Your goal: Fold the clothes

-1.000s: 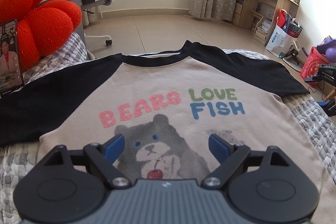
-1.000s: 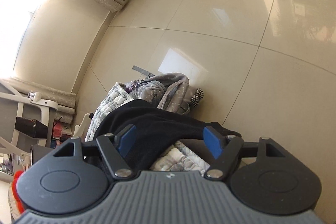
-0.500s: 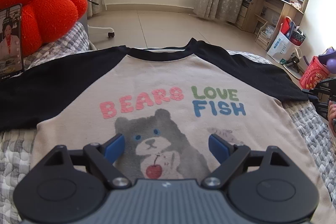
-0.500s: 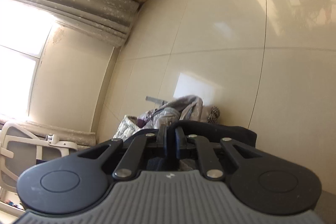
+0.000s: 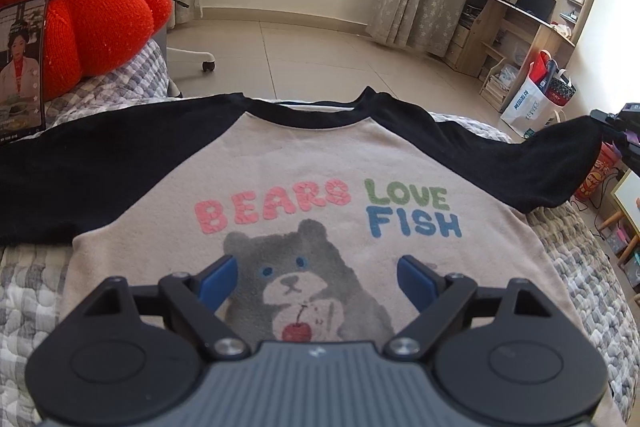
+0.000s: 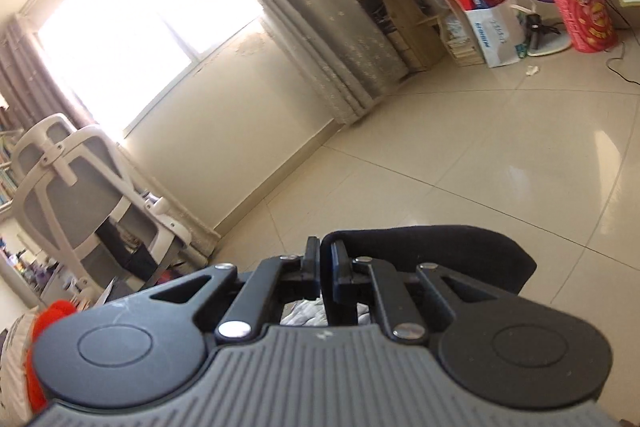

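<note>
The bear-print raglan shirt lies flat on the quilted bed, straight ahead of my left gripper, whose jaws gape empty above it. My right gripper pinches its black sleeve, lifted off the bed.
</note>
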The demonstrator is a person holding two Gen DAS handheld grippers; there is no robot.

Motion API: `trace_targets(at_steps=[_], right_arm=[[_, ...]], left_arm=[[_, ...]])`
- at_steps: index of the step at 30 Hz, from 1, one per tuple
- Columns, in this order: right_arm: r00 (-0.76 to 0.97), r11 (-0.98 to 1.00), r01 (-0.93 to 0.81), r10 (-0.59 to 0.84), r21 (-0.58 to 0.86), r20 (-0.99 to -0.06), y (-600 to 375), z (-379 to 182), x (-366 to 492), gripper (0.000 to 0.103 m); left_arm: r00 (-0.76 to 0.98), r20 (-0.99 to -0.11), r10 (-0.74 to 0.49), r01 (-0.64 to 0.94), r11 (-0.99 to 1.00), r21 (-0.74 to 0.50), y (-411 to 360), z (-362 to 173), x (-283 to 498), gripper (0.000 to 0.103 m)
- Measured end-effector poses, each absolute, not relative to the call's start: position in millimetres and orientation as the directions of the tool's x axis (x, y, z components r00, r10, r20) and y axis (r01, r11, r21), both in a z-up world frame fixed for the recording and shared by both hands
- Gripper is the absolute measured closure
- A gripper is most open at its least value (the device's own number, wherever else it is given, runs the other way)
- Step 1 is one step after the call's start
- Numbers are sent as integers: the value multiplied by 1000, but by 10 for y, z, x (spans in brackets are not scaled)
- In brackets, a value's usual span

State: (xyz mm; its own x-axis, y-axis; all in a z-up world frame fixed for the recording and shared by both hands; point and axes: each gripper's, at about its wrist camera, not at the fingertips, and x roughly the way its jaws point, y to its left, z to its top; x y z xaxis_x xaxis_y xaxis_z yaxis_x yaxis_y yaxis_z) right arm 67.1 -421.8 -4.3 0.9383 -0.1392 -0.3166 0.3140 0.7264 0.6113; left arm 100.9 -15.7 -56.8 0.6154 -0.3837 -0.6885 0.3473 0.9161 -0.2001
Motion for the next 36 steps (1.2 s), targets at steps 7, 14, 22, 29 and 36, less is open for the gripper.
trace_targets(at_steps=[7,14,22,29,36], right_arm=[[952,818,167,11,550,-304,-3787,71,747,94],[936,884,37,133,466,-326,-3321,126,848,94],[849,892,-73,290,446,-441,-2754,-217,963,94],[758,897,-62,327,437,-565,-2576,-585,966,94],[741,903,-37,313,429,-594,-2591,-569,860,69]], left_arm=[[620,-669,-410,354,907,-228,-125,-523,1012,18],[621,-661,-422,358,902,-239,-107,-514,1013,21],[621,-647,-442,348,895,-278,-17,-517,1020,47],[614,-644,-456,349,889,-297,-22,-527,1043,51],[573,-625,-531,454,840,-297,-358,-361,1166,50]])
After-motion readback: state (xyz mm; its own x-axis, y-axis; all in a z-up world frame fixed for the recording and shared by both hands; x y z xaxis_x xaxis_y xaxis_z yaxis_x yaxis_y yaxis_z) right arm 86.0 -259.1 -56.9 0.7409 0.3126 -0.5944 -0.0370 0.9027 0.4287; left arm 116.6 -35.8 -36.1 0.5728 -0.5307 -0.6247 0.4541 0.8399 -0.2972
